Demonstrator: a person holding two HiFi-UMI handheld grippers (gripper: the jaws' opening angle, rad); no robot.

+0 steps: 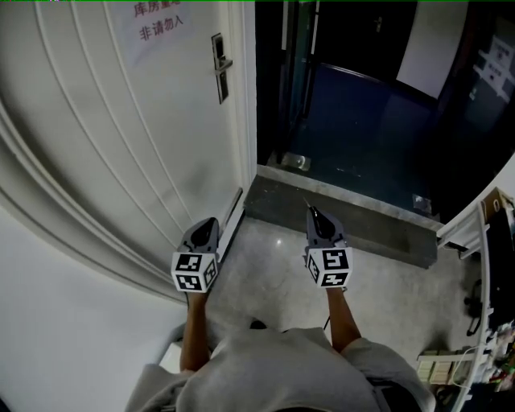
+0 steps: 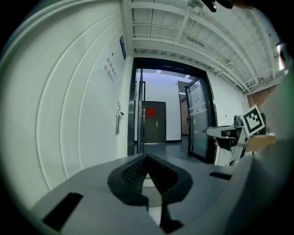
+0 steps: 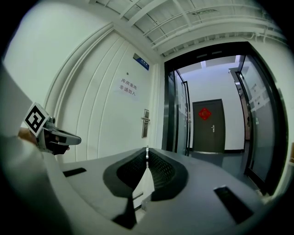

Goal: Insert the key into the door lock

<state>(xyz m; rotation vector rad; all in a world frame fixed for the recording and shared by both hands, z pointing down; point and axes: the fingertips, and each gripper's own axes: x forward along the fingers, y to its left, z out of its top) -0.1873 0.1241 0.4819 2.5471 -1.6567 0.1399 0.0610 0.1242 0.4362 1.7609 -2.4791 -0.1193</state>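
Note:
The white door (image 1: 121,145) stands at the left, its metal lock plate and lever handle (image 1: 220,67) high near its right edge. The lock also shows in the left gripper view (image 2: 119,118) and in the right gripper view (image 3: 145,123), still some way ahead. My right gripper (image 1: 312,211) is shut on a thin metal key (image 3: 146,152) that pokes out past its tips over the stone threshold. My left gripper (image 1: 211,221) is shut with nothing in it (image 2: 147,156) and is low by the door's bottom corner. Both point forward at about the same height.
A paper sign (image 1: 161,20) hangs on the door. Right of the door frame a dark doorway opens over a stone threshold (image 1: 354,213) into a corridor with glass doors and a far dark door (image 3: 207,124). A rack of goods (image 1: 483,322) stands at the right.

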